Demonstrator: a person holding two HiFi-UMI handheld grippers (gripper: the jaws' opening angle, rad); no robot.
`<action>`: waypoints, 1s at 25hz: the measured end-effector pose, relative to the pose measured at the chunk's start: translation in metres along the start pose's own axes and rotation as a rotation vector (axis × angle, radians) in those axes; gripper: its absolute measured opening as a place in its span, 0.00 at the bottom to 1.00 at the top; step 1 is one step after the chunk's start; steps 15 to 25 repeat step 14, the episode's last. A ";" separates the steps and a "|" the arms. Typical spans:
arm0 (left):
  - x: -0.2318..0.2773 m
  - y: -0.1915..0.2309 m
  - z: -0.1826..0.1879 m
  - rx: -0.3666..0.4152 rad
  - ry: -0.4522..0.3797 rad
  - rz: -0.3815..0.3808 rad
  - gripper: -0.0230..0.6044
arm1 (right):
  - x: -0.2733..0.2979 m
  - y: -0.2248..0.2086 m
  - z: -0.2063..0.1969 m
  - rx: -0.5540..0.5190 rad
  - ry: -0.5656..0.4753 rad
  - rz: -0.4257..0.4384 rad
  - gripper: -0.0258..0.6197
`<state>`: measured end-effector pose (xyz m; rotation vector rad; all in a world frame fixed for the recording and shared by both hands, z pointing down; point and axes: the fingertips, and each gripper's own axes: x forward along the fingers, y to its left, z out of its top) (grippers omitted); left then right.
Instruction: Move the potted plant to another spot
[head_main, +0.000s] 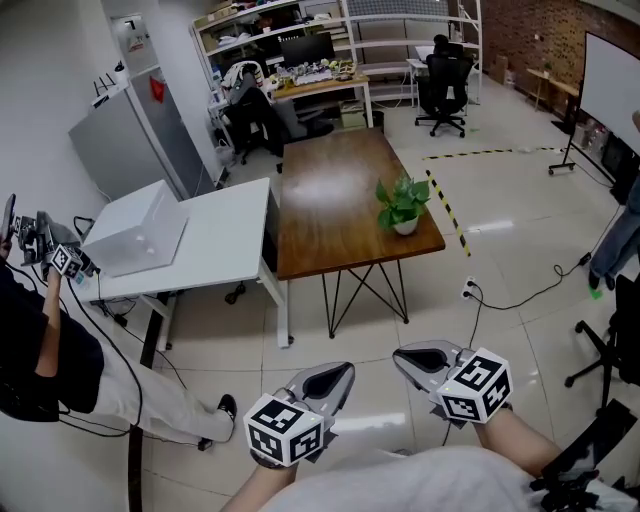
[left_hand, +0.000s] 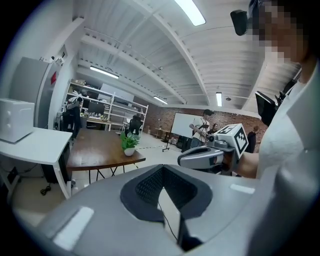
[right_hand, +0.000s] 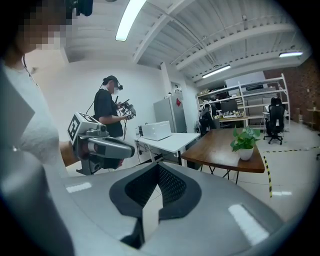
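Head view: left gripper (head_main: 343, 372) & right gripper (head_main: 400, 356) both clenched on nothing, side by side low over the floor (head_main: 400, 310), well short of the wooden table (head_main: 330, 190). Potted plant (head_main: 403, 207) stands upright by table's right edge, nr its near right corner. Fits a walk-up to lift or a plant already re-sited; any grip should take the pot (head_main: 405, 227), not leaves (head_main: 400, 196), kept upright

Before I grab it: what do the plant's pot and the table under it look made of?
Pot: white, smooth and evenly coloured. It is probably glazed ceramic, possibly plastic, but too small to tell.
Table top: brown wood or wood veneer, with a soft sheen where the ceiling light reflects.
Legs: thin, black, angled rods, likely painted metal.
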<state>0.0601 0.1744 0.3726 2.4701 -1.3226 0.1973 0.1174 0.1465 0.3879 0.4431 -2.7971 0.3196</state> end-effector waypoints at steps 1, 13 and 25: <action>0.002 -0.003 0.001 0.001 0.000 0.001 0.03 | -0.003 -0.002 0.000 0.002 -0.003 -0.001 0.04; 0.016 -0.019 0.008 -0.006 -0.004 0.013 0.03 | -0.024 -0.013 -0.005 0.005 0.004 0.009 0.04; 0.016 -0.020 0.008 -0.008 -0.002 0.013 0.03 | -0.025 -0.013 -0.006 0.010 0.005 0.011 0.04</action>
